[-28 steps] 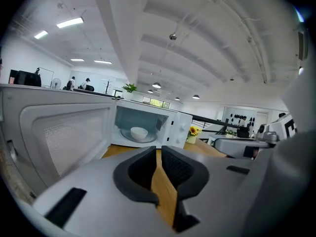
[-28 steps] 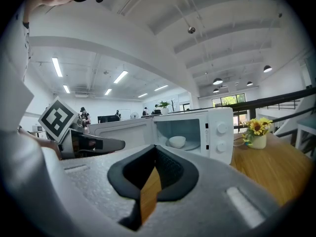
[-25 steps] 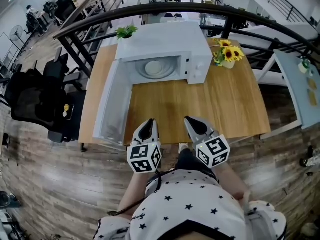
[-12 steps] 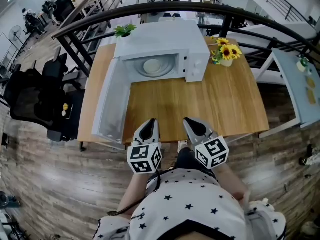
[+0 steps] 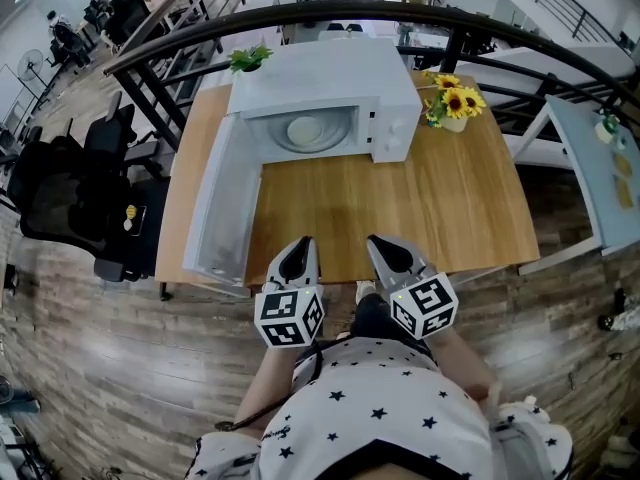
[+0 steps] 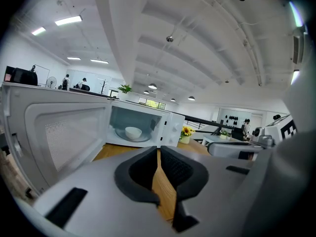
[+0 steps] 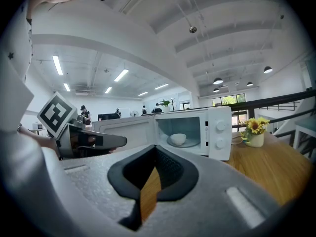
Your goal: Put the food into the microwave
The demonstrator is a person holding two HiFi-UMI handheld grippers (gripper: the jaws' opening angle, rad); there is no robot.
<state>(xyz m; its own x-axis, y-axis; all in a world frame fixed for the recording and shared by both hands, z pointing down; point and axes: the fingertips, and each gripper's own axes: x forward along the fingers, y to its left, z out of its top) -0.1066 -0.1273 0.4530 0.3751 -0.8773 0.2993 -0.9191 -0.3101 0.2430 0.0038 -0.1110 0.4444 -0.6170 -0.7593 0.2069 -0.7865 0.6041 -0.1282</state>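
Jaws on both units are closed tip to tip with nothing between them. The left gripper (image 5: 296, 250) and right gripper (image 5: 384, 246) sit side by side over the counter's near edge at 6 o'clock, both pointing toward 12.

- The bowl (image 5: 305, 130) is inside the microwave (image 5: 320, 78), centred on the turntable (image 7: 190, 143) with its rim up. It is round, so it has no long axis.
- The microwave's long axis runs 9 to 3 across the far end of the counter (image 5: 420, 208). Its cavity mouth faces 6 and the control panel is at the 3 o'clock end.
- The door (image 5: 222, 208) is hinged on the 9 o'clock side and swung fully open toward 7. It lies along the counter's left edge and reaches nearly to the near edge.
- The open room is the wood from the cavity mouth down to the near edge, bounded by the door on the left and running to the right edge at 3.
- A sunflower vase (image 5: 455, 108) stands just beside the microwave at 2, with a small plant (image 5: 250, 62) behind it at 11.
- A black railing (image 5: 380, 10) curves past the far side, and office chairs (image 5: 60, 198) are on the floor at 9, well apart from the counter.
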